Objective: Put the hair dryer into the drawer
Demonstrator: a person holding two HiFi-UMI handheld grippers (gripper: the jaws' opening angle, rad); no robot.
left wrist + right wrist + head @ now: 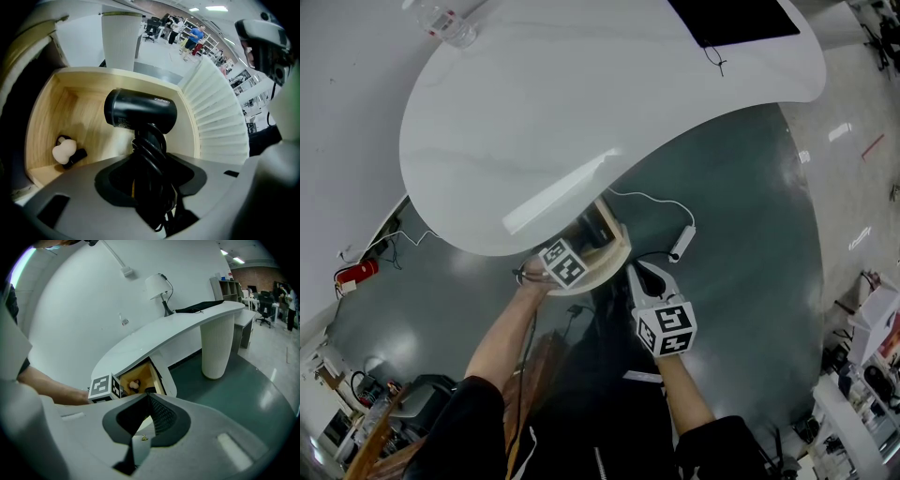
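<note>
Hair dryer: black, held by the left gripper, whose jaws are clamped on the handle with the black cord wrapped round it. The barrel lies crosswise over the inside of the open drawer. Can't tell if it touches the drawer floor.

Drawer is light wood, pulled out from under the curved white desk. In its left front corner sits a small white knob-shaped item on a black piece, apart from the dryer. The head view shows the left gripper's marker cube at the drawer's front edge, with the person's bare forearm behind it.

Right gripper: jaw tips together, nothing between them. It sits just right of the drawer, off the desk and pointed roughly at the drawer front. In the head view it's over the dark green floor.

Further right: white cable with a small block on it lying on the floor near the drawer. The right gripper view shows the desk's ribbed white pillar leg and a white lamp on the desktop. A black flat item lies at the desk's far right end.
</note>
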